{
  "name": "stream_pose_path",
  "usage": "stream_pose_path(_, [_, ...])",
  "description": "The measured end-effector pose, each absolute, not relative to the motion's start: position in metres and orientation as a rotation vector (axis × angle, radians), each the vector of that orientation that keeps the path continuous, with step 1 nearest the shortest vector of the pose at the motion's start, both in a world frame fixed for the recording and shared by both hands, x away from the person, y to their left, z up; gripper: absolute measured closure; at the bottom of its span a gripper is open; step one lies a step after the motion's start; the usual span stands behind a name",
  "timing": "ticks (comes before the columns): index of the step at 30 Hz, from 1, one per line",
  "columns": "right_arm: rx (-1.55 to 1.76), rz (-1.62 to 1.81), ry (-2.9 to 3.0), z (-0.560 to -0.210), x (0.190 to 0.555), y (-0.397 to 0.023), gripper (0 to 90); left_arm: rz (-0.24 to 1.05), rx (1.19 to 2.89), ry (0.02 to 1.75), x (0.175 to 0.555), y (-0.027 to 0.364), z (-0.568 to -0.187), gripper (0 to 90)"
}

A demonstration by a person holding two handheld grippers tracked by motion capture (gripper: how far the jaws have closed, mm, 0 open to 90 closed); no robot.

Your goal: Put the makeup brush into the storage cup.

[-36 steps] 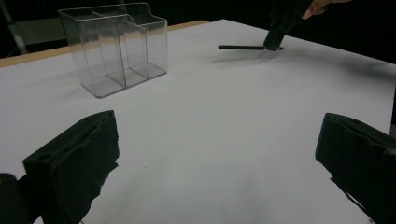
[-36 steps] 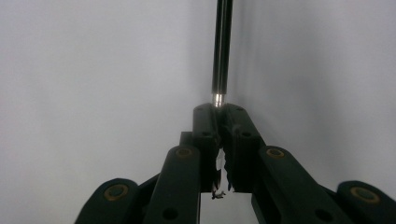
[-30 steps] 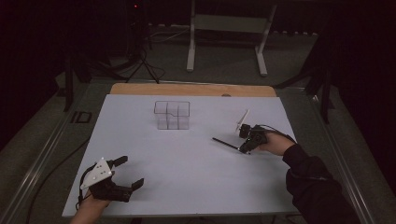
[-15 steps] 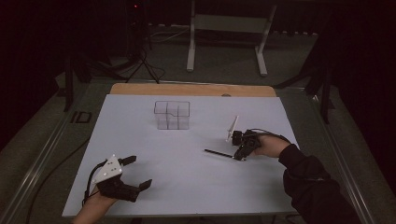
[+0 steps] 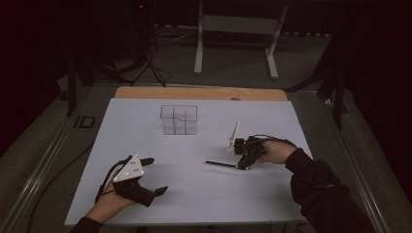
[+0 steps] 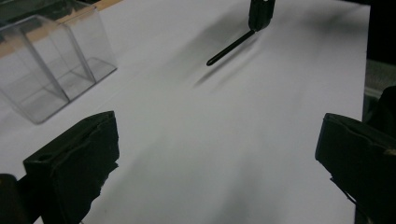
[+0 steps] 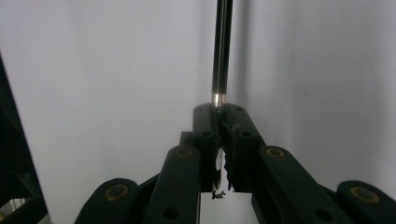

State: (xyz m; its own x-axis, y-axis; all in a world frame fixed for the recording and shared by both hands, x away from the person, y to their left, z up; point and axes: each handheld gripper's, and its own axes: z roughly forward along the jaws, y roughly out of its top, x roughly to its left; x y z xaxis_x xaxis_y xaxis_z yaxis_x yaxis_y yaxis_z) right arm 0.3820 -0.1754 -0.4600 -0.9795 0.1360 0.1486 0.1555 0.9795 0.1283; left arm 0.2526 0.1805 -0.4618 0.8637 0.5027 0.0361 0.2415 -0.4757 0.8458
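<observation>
Clear box [image 5: 179, 119] blocks far centre; held pen [image 5: 221, 164] crosses mid-right; white sheet [image 5: 194, 194] otherwise open.

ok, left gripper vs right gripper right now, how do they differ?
The left gripper has its black jaws spread wide with nothing between them; the right gripper is shut on a thin black pen. The left one sits at the near left of the white table sheet; the right one is at mid right, nearer the clear plastic compartment box. Both are hand-held and low over the sheet.
</observation>
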Motion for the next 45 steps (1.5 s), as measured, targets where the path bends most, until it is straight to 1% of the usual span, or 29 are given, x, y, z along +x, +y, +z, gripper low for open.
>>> stream_pose_path(3, [-0.193, -0.198, -2.985, -0.457, 0.381, -0.169, 83.8, 0.384, 2.121, 0.495, 0.256, 0.170, -0.458, 2.7])
stream_pose_path(7, [-0.165, -0.185, -2.982, -0.455, 0.379, -0.161, 83.8, 0.408, 2.165, 0.445, 0.259, 0.156, -0.457, 2.8])
stream_pose_path(13, [-0.129, -0.161, -2.980, -0.454, 0.377, -0.154, 83.8, 0.420, 2.204, 0.412, 0.262, 0.144, -0.459, 3.2])
stream_pose_path(17, [-0.097, -0.169, -2.984, -0.450, 0.376, -0.148, 83.8, 0.460, 2.289, 0.371, 0.266, 0.132, -0.464, 4.8])
stream_pose_path(24, [-0.055, -0.151, -2.996, -0.442, 0.372, -0.135, 83.8, 0.502, 2.350, 0.316, 0.271, 0.117, -0.465, 6.8])
stream_pose_path(25, [-0.052, -0.149, -2.999, -0.442, 0.373, -0.132, 83.8, 0.520, 2.355, 0.306, 0.272, 0.115, -0.465, 9.2])
stream_pose_path(29, [-0.038, -0.145, -2.993, -0.442, 0.371, -0.125, 83.8, 0.547, 2.378, 0.281, 0.274, 0.108, -0.466, 13.0])
stream_pose_path(30, [-0.033, -0.138, -2.994, -0.442, 0.371, -0.123, 83.8, 0.549, 2.380, 0.279, 0.275, 0.107, -0.466, 15.3])
stream_pose_path(34, [-0.038, -0.126, -2.991, -0.444, 0.371, -0.117, 83.8, 0.581, 2.403, 0.255, 0.276, 0.101, -0.467, 16.6])
stream_pose_path(35, [-0.031, -0.119, -2.991, -0.444, 0.371, -0.116, 83.8, 0.606, 2.413, 0.243, 0.276, 0.098, -0.467, 18.2])
stream_pose_path(39, [-0.024, -0.102, -2.993, -0.443, 0.370, -0.108, 83.8, 0.634, 2.430, 0.207, 0.275, 0.090, -0.468, 21.6])
stream_pose_path(45, [-0.009, -0.121, -2.981, -0.440, 0.369, -0.099, 83.8, 0.655, 2.443, 0.165, 0.275, 0.081, -0.468, 30.8])
